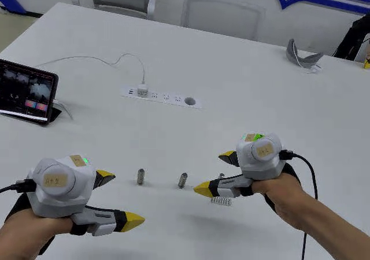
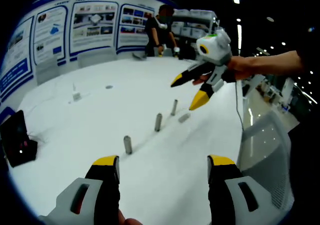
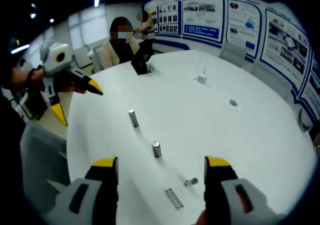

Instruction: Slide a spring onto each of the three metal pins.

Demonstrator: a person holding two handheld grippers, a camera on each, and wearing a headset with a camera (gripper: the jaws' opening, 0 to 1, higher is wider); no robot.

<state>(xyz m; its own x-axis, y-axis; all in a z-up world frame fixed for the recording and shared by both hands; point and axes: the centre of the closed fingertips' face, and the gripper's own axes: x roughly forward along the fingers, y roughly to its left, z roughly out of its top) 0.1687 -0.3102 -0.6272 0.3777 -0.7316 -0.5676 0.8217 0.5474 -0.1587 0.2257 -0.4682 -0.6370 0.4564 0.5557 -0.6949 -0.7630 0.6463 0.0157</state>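
a wide white surface [image 1: 243,86] is seen in the head view, with chairs [image 1: 222,14] pushed in at its far edge. a tablet [image 1: 26,91] is propped at the left with its screen lit, and a power strip [image 1: 162,97] is set mid-surface, well beyond the work. wall posters [image 2: 95,25] and a standing person [image 2: 160,27] are picked up by the left gripper view, and a seated person [image 3: 120,47] by the right gripper view. the left gripper [image 1: 119,197] is held low at the left, fingers apart, nothing between them. the right gripper [image 1: 215,171] is held at the right, fingers apart and empty, close to the third pin. three pins are lined up in a row between the grippers. the first pin [image 1: 140,176] and second pin [image 1: 182,180] are stood upright with coils around them. the third pin [image 3: 189,182], half hidden by a finger in the head view, is shown short and bare in the right gripper view. a loose spring [image 3: 173,198] is laid flat on the surface just beside it.
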